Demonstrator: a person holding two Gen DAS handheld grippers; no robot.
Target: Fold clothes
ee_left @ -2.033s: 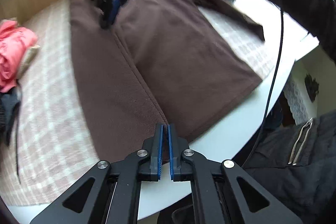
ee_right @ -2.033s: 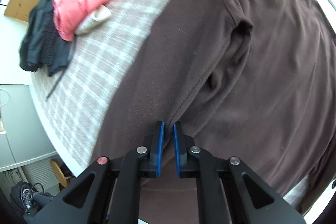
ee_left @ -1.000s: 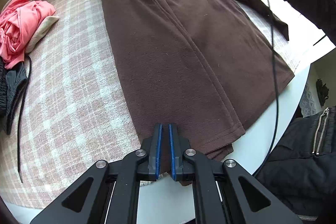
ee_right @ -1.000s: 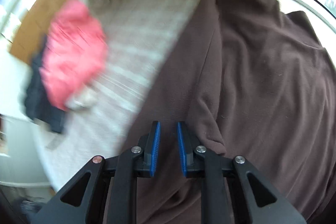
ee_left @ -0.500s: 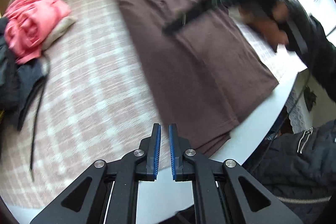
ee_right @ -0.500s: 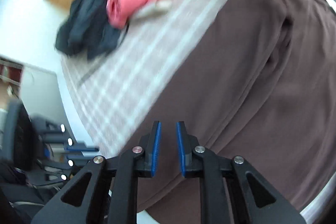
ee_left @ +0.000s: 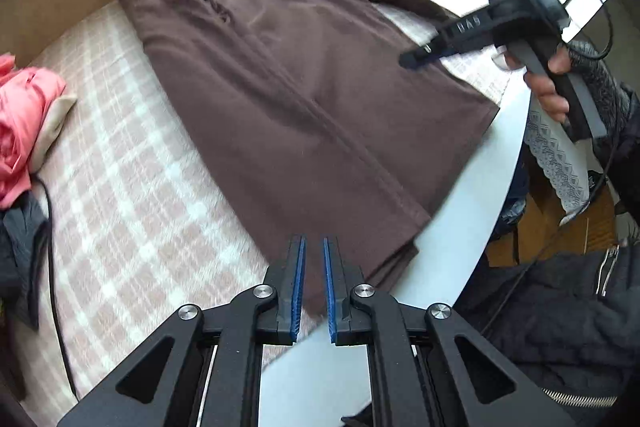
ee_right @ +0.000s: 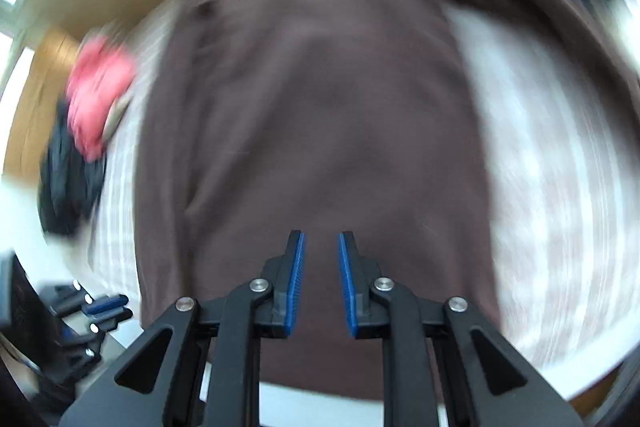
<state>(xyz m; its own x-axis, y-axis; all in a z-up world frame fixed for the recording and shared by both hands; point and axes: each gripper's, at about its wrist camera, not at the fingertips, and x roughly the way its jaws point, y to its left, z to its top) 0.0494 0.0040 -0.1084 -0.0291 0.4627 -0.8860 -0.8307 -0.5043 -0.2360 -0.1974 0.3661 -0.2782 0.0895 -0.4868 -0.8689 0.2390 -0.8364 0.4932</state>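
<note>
- Brown garment (ee_left: 304, 99): spread flat on the pink checked cloth (ee_left: 120, 187) covering the white table (ee_left: 472, 211), one hem corner reaching the table's edge.
- Left gripper (ee_left: 314, 283): above that corner; blue pads nearly together, a narrow gap, nothing between them.
- Right gripper (ee_right: 320, 279): above the garment's near hem in a blurred view; jaws opening, empty.
- Pink clothes (ee_left: 24, 123): heaped at the cloth's far left, well apart.
</note>
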